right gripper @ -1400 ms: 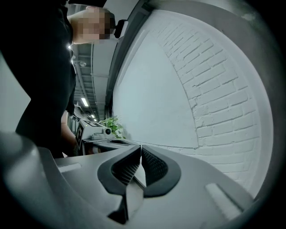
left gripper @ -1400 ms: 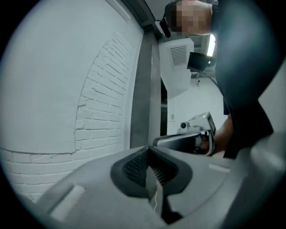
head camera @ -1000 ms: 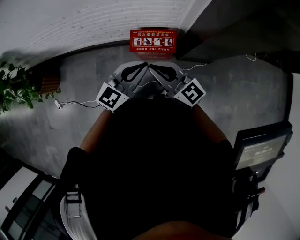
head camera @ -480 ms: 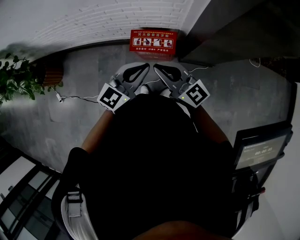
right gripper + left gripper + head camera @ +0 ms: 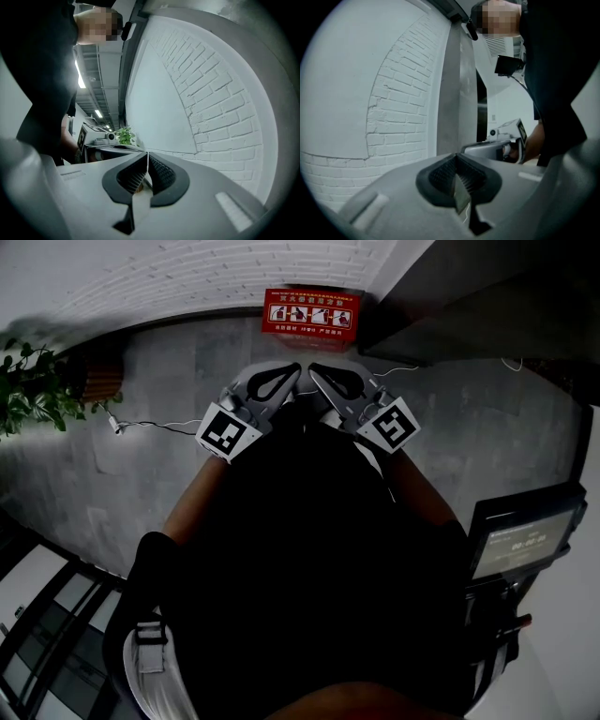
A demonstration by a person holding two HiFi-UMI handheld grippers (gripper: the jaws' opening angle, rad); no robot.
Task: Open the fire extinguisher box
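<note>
The red fire extinguisher box (image 5: 309,313) stands on the grey floor against the white brick wall, straight ahead, its lid down with white pictograms on top. Both grippers are held side by side in front of the person's dark torso, short of the box and touching nothing. The left gripper (image 5: 293,369) is shut and empty; in the left gripper view its pads (image 5: 456,157) meet before the brick wall. The right gripper (image 5: 315,368) is also shut and empty, and its pads (image 5: 147,157) meet in the right gripper view.
A potted plant (image 5: 37,395) stands at the left by the wall, with a thin cable (image 5: 155,425) trailing over the floor. A dark wall section (image 5: 469,296) rises right of the box. A dark machine with a screen (image 5: 520,540) stands at the right.
The two gripper tips have drawn slightly apart and sit a little nearer the box. The box and the plant have shifted a little in the head view. Both grippers stay shut.
</note>
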